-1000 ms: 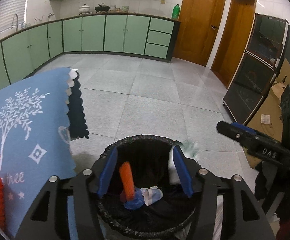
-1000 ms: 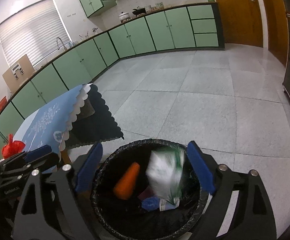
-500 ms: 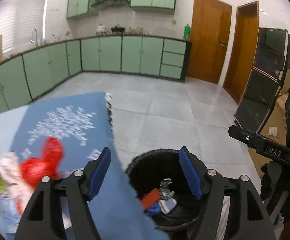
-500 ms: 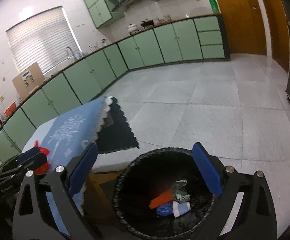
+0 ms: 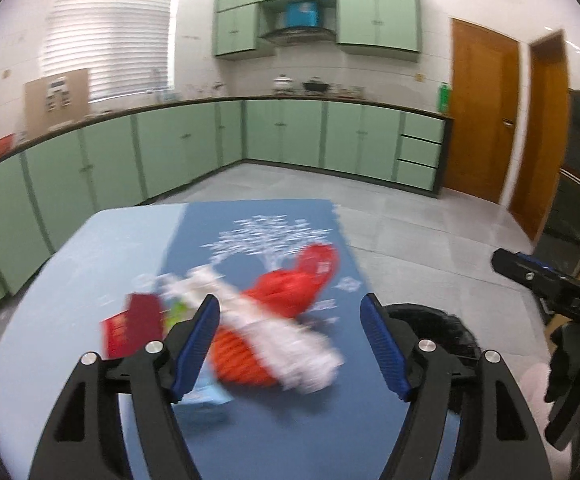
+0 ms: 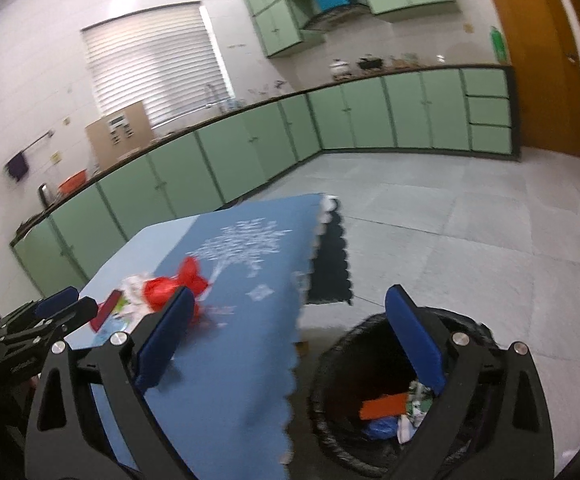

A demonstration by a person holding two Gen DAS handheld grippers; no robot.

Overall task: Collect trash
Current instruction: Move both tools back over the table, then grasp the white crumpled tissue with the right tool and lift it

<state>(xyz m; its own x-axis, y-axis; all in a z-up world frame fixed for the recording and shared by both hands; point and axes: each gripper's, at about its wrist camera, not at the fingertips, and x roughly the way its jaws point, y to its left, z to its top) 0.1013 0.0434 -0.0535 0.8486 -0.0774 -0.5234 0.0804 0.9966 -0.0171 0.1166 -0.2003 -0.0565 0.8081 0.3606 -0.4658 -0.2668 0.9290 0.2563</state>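
Both our grippers are empty, fingers spread wide: the left gripper (image 5: 290, 344) hangs over the trash pile (image 5: 257, 332) on the near part of the blue cloth (image 5: 290, 432), the right gripper (image 6: 290, 344) sits between the cloth's edge and the bin (image 6: 330, 400) on the floor to the right. The pile is a red bag (image 5: 294, 288), white paper (image 5: 290, 344), a dark red card (image 5: 133, 328) and some pale blue scrap (all blurred, so the edges are guesswork); orange, blue and white bits already lie in the bin. The risks as we judge them: closing on the loose bag may snag the cloth and drag it towards its overhanging right edge; the flat card may slip from the fingers; light paper may drop short of the bin.
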